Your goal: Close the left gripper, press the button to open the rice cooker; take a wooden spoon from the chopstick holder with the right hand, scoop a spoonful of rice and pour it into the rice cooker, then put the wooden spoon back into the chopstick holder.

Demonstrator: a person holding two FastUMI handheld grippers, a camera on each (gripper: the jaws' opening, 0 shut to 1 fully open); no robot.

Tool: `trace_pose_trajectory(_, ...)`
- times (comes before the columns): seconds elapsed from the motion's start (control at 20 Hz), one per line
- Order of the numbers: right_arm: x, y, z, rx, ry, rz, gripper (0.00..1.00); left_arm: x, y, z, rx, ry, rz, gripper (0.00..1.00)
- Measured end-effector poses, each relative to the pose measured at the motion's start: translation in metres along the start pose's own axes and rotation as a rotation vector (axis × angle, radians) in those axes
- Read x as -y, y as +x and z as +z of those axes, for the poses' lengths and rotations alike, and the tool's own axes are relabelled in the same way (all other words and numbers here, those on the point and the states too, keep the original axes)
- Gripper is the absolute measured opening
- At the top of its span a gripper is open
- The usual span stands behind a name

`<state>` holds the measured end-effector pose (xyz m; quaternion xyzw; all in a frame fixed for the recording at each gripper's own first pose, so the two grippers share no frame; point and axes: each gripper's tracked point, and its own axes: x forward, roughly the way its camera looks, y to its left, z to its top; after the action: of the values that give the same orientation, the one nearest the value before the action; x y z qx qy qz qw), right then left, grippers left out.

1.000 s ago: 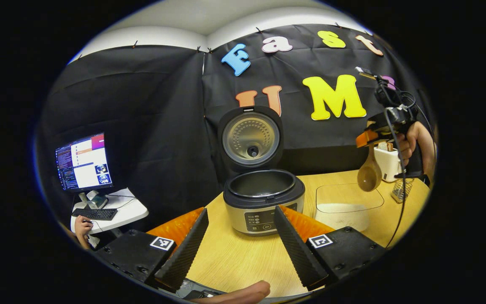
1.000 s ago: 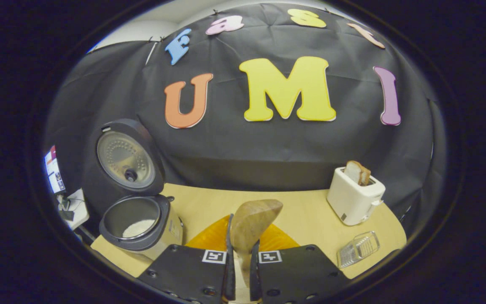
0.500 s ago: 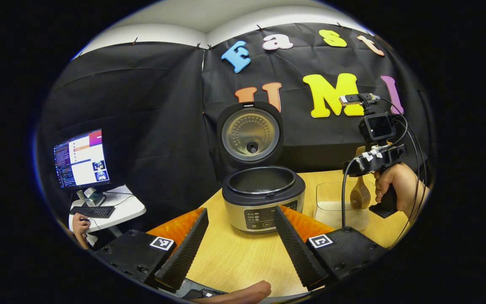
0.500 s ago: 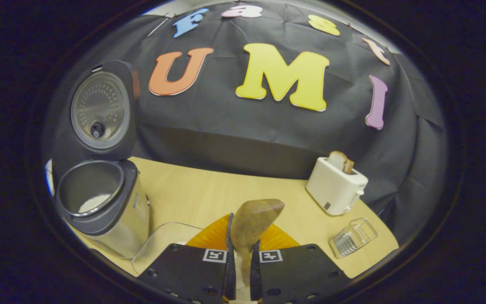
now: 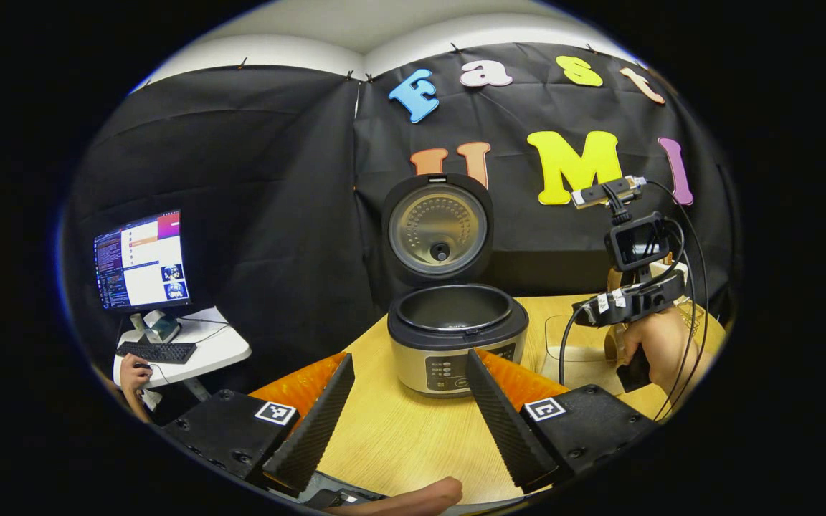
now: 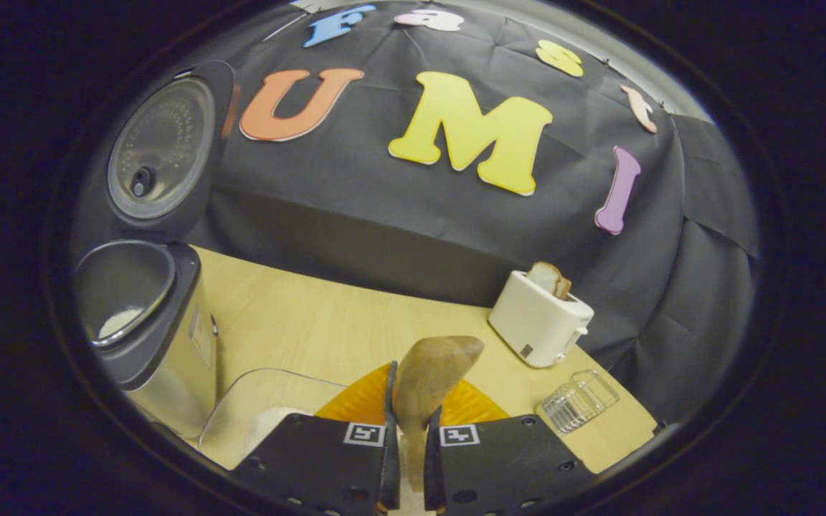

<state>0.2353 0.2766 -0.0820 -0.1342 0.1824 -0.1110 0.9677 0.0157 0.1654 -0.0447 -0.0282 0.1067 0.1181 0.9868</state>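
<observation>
The rice cooker [image 5: 456, 340] stands on the table with its lid [image 5: 439, 229] raised. My left gripper [image 5: 409, 423] hovers in front of it, open and holding nothing. In the right gripper view, my right gripper [image 6: 413, 423] is shut on the wooden spoon [image 6: 434, 373], whose bowl points forward above the table. The cooker [image 6: 169, 344] sits to its left with some white rice [image 6: 117, 322] in the pot. A clear rice container [image 6: 262, 412] lies just below and left of the spoon. The chopstick holder [image 6: 576, 405] rests at the right. The right gripper [image 5: 632, 301] also shows over the container [image 5: 571, 344].
A white toaster [image 6: 540, 320] with a bread slice [image 6: 548, 276] stands near the back right of the wooden table [image 6: 312, 322]. Off the table to the left, a monitor [image 5: 142, 259] and keyboard [image 5: 162, 352] sit on a small desk, with a person's hand [image 5: 130, 373] beside them.
My right gripper has dropped with the spoon, from above the cooker's side to low over the rice container; the cooker slid left in its view. The left gripper barely moved.
</observation>
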Motion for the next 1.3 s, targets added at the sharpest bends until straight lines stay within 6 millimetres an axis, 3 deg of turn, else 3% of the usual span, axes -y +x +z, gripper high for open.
trace_pose_trajectory(0.15,-0.007,0.001,-0.001,-0.022,0.037,-0.021,0.13,0.001,0.001,-0.001,-0.006,-0.011,-0.012,0.99)
trace_pose_trajectory(0.3,-0.035,0.001,-0.005,-0.056,0.062,0.058,0.13,0.003,0.001,0.0,-0.007,-0.013,-0.024,0.99)
trace_pose_trajectory(0.45,-0.047,-0.003,-0.001,-0.037,0.069,0.093,0.13,0.012,0.004,-0.005,-0.026,-0.056,-0.075,0.99)
trace_pose_trajectory(0.65,-0.076,-0.012,0.001,-0.07,0.178,0.257,0.13,-0.003,0.008,-0.01,-0.042,-0.063,-0.029,1.0)
trace_pose_trajectory(1.0,-0.085,-0.02,0.005,-0.127,0.446,0.552,0.13,-0.011,0.012,-0.015,-0.057,-0.09,-0.009,1.0)
trace_pose_trajectory(1.3,-0.071,-0.013,0.0,-0.181,0.641,0.665,0.14,-0.004,0.014,-0.016,-0.057,-0.082,-0.019,1.0)
